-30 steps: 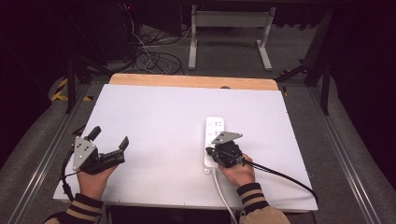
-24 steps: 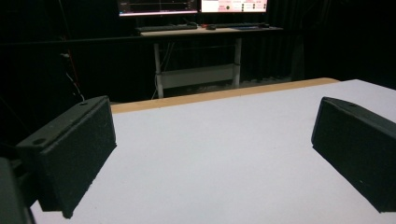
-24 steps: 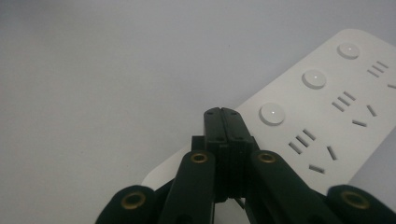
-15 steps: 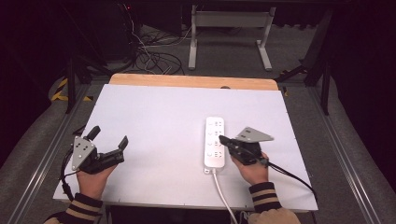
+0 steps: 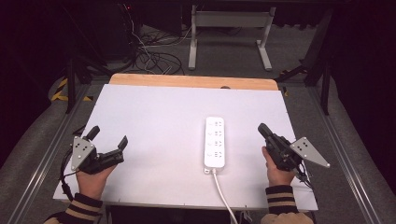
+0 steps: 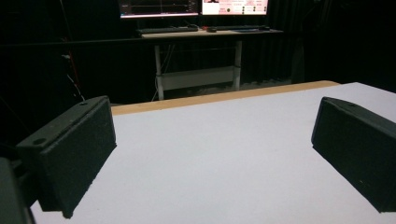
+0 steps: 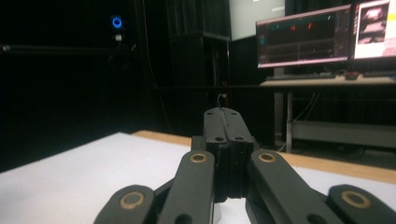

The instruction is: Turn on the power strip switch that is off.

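Observation:
A white power strip (image 5: 215, 142) lies lengthwise on the white table top (image 5: 159, 116), right of the middle, and its cord (image 5: 222, 192) runs off the near edge. My right gripper (image 5: 263, 130) hovers just right of the strip and apart from it. Its jaws are pressed together with nothing between them, as the right gripper view also shows (image 7: 227, 140). My left gripper (image 5: 108, 136) rests near the front left corner, far from the strip. It is open wide, and only bare table lies between its jaws in the left gripper view (image 6: 215, 126).
A wooden strip (image 5: 191, 81) borders the table's far edge. Beyond it stand a desk frame (image 5: 229, 32) and loose cables (image 5: 154, 56) on the floor. Monitors (image 7: 303, 42) glow on a desk behind. Metal rails (image 5: 42, 154) flank the table.
My right gripper, still shut, has moved from over the power strip's near end to the right of it and a little up. The left gripper has stayed where it was.

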A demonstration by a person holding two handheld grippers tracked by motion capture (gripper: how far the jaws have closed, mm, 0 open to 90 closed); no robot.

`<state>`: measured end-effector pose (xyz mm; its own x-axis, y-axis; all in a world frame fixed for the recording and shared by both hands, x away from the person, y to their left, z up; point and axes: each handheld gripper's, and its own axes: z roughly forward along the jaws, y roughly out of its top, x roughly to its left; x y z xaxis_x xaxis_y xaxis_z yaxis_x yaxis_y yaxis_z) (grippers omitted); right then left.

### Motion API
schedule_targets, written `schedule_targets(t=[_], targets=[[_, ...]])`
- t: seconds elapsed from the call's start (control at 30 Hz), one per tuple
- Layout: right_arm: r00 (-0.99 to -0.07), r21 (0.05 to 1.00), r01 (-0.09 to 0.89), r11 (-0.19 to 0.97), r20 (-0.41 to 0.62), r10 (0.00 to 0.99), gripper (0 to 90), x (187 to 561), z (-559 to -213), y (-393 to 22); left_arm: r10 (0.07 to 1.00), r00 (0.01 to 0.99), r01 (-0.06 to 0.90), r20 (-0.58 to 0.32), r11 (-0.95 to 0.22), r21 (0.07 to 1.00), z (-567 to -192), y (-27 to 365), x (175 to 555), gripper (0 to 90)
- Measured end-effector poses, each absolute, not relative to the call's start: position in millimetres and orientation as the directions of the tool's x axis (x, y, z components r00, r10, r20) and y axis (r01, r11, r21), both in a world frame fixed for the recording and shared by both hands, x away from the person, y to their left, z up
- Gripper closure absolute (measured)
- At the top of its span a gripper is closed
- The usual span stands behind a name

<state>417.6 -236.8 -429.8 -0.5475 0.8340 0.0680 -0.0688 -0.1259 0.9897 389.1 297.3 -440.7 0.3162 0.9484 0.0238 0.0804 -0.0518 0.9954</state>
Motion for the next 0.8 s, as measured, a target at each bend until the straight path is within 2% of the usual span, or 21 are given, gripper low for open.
schedule_targets(t=[0.33,0.47,0.53,0.63,0.73,0.8], targets=[[-0.54,0.99,-0.1,-0.102,0.032,0.841,90.0,407.5,-432.1,-231.7,0.949,0.314,0.078,0.027,-0.054,0.995,-440.6,297.6,389.0,0.4],[-0.549,0.99,-0.096,-0.101,0.032,0.835,83.2,401.3,-431.9,-232.3,0.948,0.316,0.079,0.027,-0.055,0.995,-440.6,297.4,388.9,0.4],[-0.549,0.989,-0.1,-0.112,0.039,0.835,71.2,398.3,-431.5,-232.3,0.948,0.317,0.076,0.03,-0.057,0.995,-440.5,297.4,388.8,0.4],[-0.52,0.987,-0.128,-0.098,0.018,0.854,45.1,396.5,-432.2,-228.3,0.947,0.32,0.075,0.028,-0.054,0.996,-440.5,297.4,388.7,0.4],[-0.468,0.981,-0.161,-0.104,0.017,0.884,19.1,398.4,-433.5,-225.9,0.948,0.316,0.068,0.024,-0.048,0.997,-440.3,297.2,388.1,0.2],[-0.417,0.979,-0.166,-0.114,0.036,0.908,4.9,399.6,-434.6,-225.6,0.949,0.314,0.066,0.024,-0.047,0.997,-440.2,297.5,387.9,0.1]])
